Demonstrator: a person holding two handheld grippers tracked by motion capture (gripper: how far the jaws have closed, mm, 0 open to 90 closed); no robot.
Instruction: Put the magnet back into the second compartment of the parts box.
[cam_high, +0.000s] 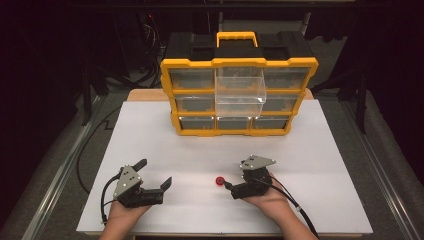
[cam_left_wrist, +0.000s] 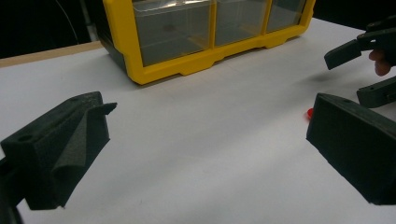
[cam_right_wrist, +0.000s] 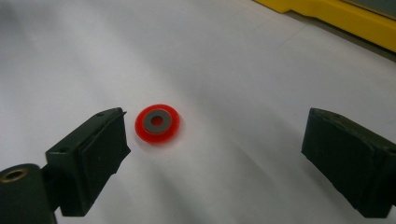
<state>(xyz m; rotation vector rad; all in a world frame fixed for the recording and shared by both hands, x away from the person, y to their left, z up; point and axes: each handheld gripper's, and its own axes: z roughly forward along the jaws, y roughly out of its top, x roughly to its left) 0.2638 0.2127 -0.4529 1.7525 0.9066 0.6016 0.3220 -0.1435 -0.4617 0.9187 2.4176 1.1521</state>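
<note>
While the left gripper (cam_high: 155, 172) lay idle on the white tabletop (cam_high: 320, 150), well to the left of the red wheel (cam_high: 219, 181), its jaws stood wide apart with nothing between them, pointing roughly toward the wheel. The left hand (cam_high: 122, 212) held it low and level from behind, a pose that looked like waiting, kept clear so the other tool had room to work.

The red wheel, a small flat disc with a grey metal centre, lay on its side on the bare tabletop, well in front of the yellow drawer organizer (cam_high: 239, 95). One clear drawer (cam_high: 240, 90), in the middle column of that organizer, stood pulled out above and behind the wheel, probably opened to receive it.

Just right of the wheel, the right gripper (cam_high: 231, 189) pointed toward it, jaws spread wide and empty. In the right gripper view the wheel (cam_right_wrist: 157, 123) sat close beside one jaw, not yet centred in the gap, so the approach seemed unfinished. The right hand (cam_high: 272, 200) cradled the tool low and angled toward the wheel.
</note>
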